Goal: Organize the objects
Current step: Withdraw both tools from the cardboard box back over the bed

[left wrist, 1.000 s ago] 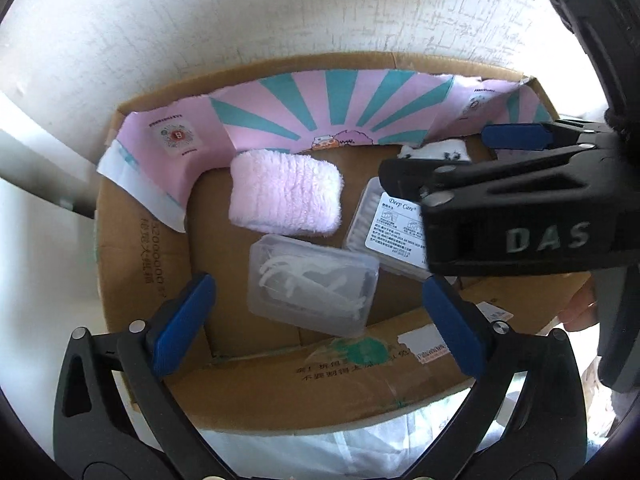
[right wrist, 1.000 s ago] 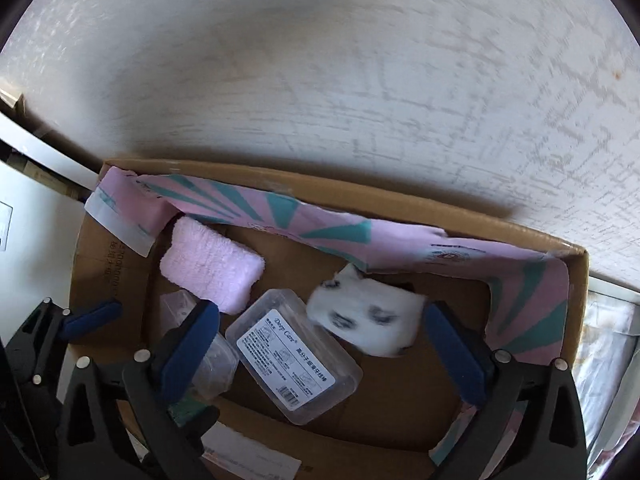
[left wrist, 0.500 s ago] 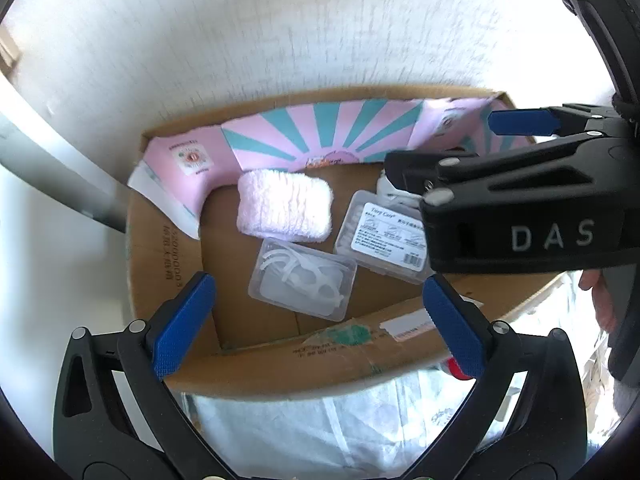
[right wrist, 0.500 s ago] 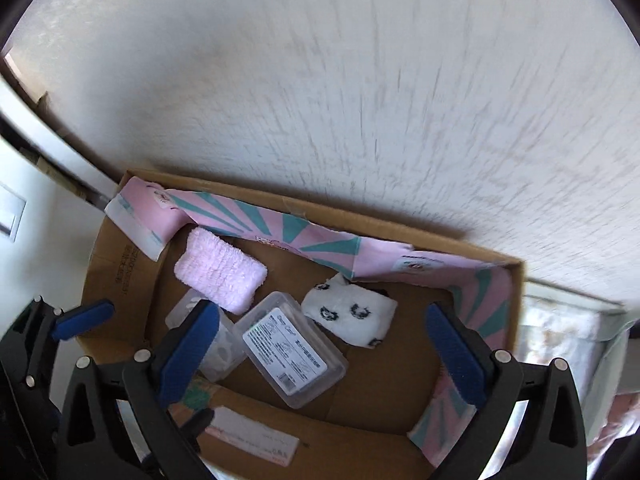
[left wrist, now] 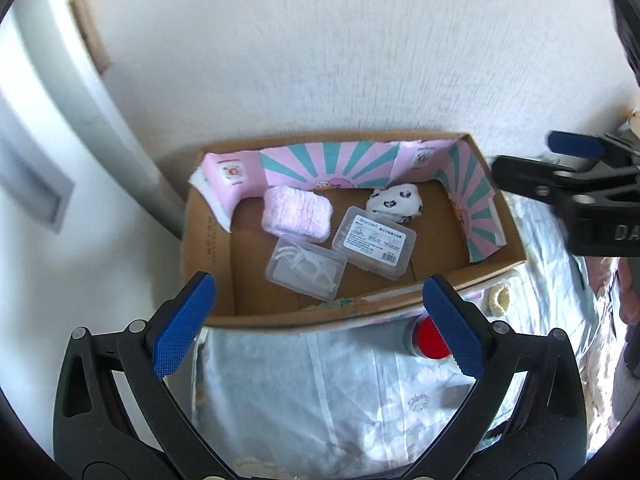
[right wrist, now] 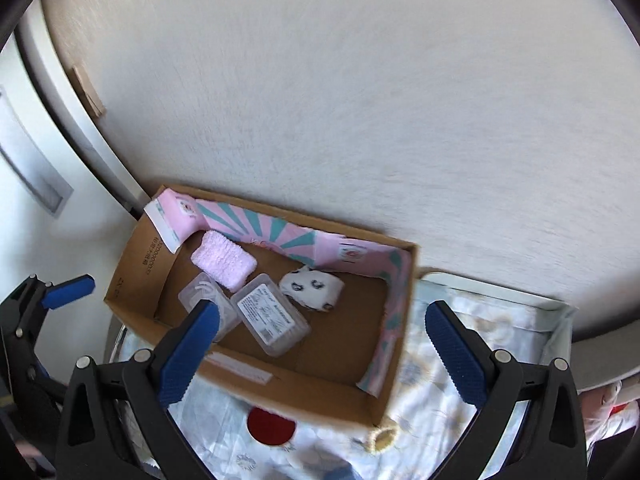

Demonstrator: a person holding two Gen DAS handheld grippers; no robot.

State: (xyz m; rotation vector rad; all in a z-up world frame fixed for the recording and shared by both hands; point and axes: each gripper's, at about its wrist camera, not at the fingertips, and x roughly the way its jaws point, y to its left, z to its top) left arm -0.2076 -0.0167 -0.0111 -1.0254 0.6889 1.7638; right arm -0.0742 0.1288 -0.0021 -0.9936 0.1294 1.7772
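A cardboard box (left wrist: 208, 240) with a pink and teal liner stands against the wall; it also shows in the right wrist view (right wrist: 140, 264). Inside lie a pink towel (left wrist: 296, 214) (right wrist: 223, 260), a clear case of white floss picks (left wrist: 306, 268) (right wrist: 196, 294), a labelled clear case (left wrist: 374, 236) (right wrist: 272, 320) and a white spotted sock (left wrist: 396, 202) (right wrist: 312, 286). My left gripper (left wrist: 320, 324) is open and empty, above the box's near edge. My right gripper (right wrist: 324, 352) is open and empty, raised above the box.
The box sits on a pale floral sheet (left wrist: 320, 392). A red-capped jar (left wrist: 430, 338) (right wrist: 270, 426) and a cream scrunchie (left wrist: 498, 300) (right wrist: 382, 438) lie on the sheet just outside the box's near wall. A white wall stands behind the box.
The spotted sock dropped from the right gripper's reach and now rests in the box. Both grippers pulled back and up away from the box, still open.
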